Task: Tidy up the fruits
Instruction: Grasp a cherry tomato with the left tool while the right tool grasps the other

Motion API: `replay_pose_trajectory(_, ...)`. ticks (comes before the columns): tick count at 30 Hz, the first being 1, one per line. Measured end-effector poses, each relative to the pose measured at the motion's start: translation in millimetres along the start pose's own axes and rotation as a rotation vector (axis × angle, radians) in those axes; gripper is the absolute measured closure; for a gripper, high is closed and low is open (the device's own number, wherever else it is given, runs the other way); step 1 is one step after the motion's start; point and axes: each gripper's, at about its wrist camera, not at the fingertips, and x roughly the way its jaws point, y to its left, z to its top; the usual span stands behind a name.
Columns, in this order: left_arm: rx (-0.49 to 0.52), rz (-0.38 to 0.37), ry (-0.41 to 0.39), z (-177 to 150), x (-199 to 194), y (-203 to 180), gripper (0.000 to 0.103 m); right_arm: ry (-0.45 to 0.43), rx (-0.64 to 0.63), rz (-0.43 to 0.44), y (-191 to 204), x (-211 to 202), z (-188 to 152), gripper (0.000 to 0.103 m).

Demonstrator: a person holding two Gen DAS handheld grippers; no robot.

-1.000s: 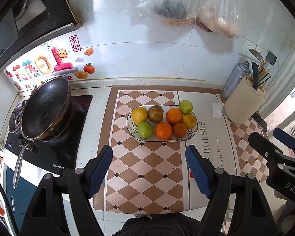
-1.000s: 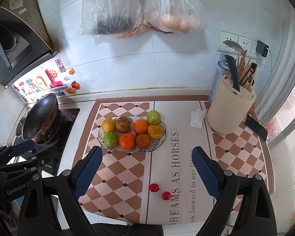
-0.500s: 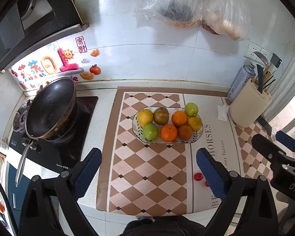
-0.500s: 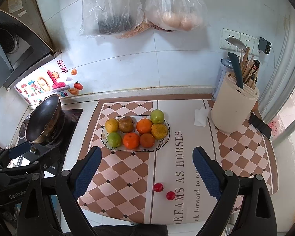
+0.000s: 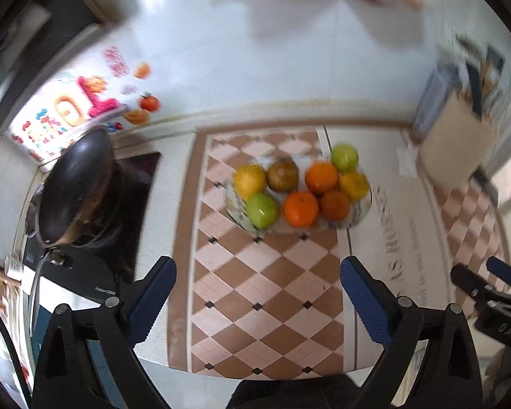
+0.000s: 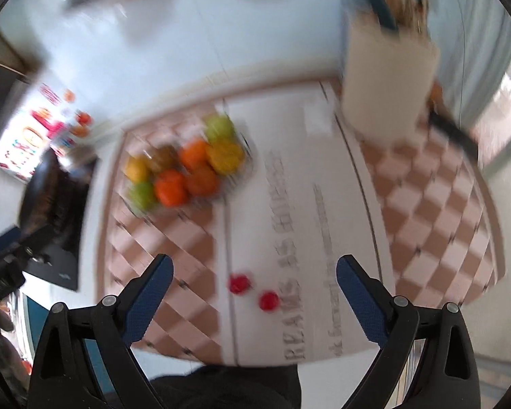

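A patterned plate point(image 5: 238, 216) point(image 6: 245, 167) holds several fruits: oranges point(image 5: 300, 208), green apples point(image 5: 261, 210), yellow ones and a brown one. Two small red fruits point(image 6: 239, 283) point(image 6: 268, 300) lie on the checkered mat point(image 5: 262, 286) near its front edge. My right gripper point(image 6: 253, 293) is open and empty, with the red fruits between its fingers and just ahead. My left gripper point(image 5: 258, 293) is open and empty above the mat, short of the plate. The right gripper also shows at the right edge of the left wrist view point(image 5: 487, 283). Both views are blurred.
A black wok point(image 5: 75, 184) sits on a stove at the left. A beige utensil holder point(image 6: 388, 78) with knives stands at the back right, a phone point(image 6: 454, 136) beside it. Bags hang on the tiled wall. The counter's front edge is close below the grippers.
Both grippers have moved down and forward toward the counter. The right gripper has tilted and swung so the red fruits lie between its fingers. Both stay open.
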Motion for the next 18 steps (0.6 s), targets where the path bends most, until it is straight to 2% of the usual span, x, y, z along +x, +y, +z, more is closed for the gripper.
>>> replay_pose_trajectory(3,0.055,-0.047,0.116,-4.2,41.7,-22.1,0.004,0.068,0.033,0.010,-19.1,39.0,-16.5,0.005)
replay_pose_trajectory(6,0.093,-0.099,0.264,-12.1,88.9,-43.3,0.005,0.144,0.049,0.002,-32.2,84.7,-35.9,0.018)
replay_pose_trajectory(8,0.116,-0.095,0.339,-18.4,116.5,-56.9,0.005,0.183,0.057,0.009,-35.5,104.8,-44.0,0.027)
replay_pose_trajectory(12,0.134,-0.102,0.431,-25.4,150.2,-73.1,0.005,0.223,0.048,0.032,-35.0,131.4,-57.2,0.038)
replay_pose_trajectory(15,0.145,-0.104,0.461,-25.6,164.1,-82.9,0.005,0.243,0.040,0.057,-31.9,143.0,-62.8,0.046)
replay_pose_trajectory(17,0.142,-0.121,0.487,-26.8,170.5,-87.8,0.005,0.255,0.026,0.076,-28.4,151.5,-67.3,0.060)
replay_pose_trajectory(18,0.140,-0.128,0.501,-27.7,173.9,-90.3,0.005,0.259,0.016,0.078,-26.9,155.6,-68.3,0.062)
